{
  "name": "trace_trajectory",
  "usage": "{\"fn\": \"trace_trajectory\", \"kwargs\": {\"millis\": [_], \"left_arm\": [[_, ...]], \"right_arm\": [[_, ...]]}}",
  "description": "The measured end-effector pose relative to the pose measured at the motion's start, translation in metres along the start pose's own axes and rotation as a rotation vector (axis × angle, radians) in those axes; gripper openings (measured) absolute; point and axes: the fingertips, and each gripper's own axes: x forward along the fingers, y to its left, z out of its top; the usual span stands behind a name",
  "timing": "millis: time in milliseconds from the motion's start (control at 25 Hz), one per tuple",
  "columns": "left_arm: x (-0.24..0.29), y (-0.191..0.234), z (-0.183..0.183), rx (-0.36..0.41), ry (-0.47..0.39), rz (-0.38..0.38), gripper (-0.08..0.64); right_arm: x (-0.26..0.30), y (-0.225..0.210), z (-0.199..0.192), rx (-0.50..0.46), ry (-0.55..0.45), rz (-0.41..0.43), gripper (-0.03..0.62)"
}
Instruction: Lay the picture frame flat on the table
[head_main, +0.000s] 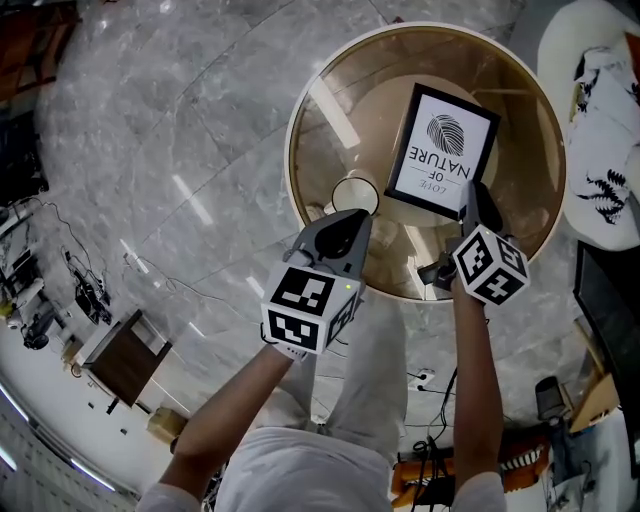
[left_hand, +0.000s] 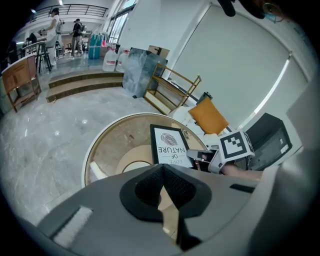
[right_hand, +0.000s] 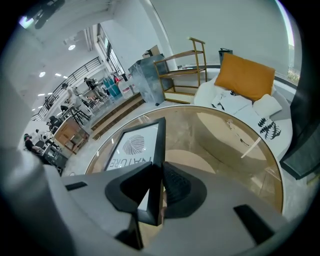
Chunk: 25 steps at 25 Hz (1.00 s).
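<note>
The picture frame (head_main: 440, 150), black with a white print of a fingerprint and the words LOVE OF NATURE, is over the round glass table (head_main: 300, 120). It is tilted with its face up toward me. My right gripper (head_main: 474, 203) is shut on the frame's near edge; in the right gripper view the frame (right_hand: 132, 145) runs edge-on between the jaws of that gripper (right_hand: 159, 172). My left gripper (head_main: 343, 235) hangs over the table's near left rim, shut with nothing in it (left_hand: 161, 172), left of the frame (left_hand: 170, 146).
A white sofa (head_main: 600, 130) with leaf-print cushions stands right of the table, with an orange cushion (right_hand: 247, 75) on it. A wooden rack (right_hand: 182, 65) stands beyond. A small wooden side table (head_main: 125, 355) and cables lie on the marble floor at left.
</note>
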Motion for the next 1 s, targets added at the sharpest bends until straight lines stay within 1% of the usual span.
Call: {"fn": "trace_trajectory", "kwargs": {"millis": [400,600,800,1000], "left_arm": [[0.004,-0.003,-0.007,-0.003,0.007,-0.008,0.003],[0.005,-0.003,-0.005,0.0,0.003,-0.011,0.003],[0.004,0.0,-0.003,-0.002,0.008,-0.016,0.003],[0.003,0.001,-0.005,-0.01,0.016,-0.023,0.003]], "right_arm": [[0.023,-0.009,-0.015,-0.013,0.035,-0.01,0.061],[0.03,-0.011,-0.02,-0.013,0.059,-0.017,0.063],[0.036,-0.016,-0.027,0.004,0.097,-0.07,0.063],[0.037,-0.016,-0.027,-0.024,0.111,-0.087,0.063]]}}
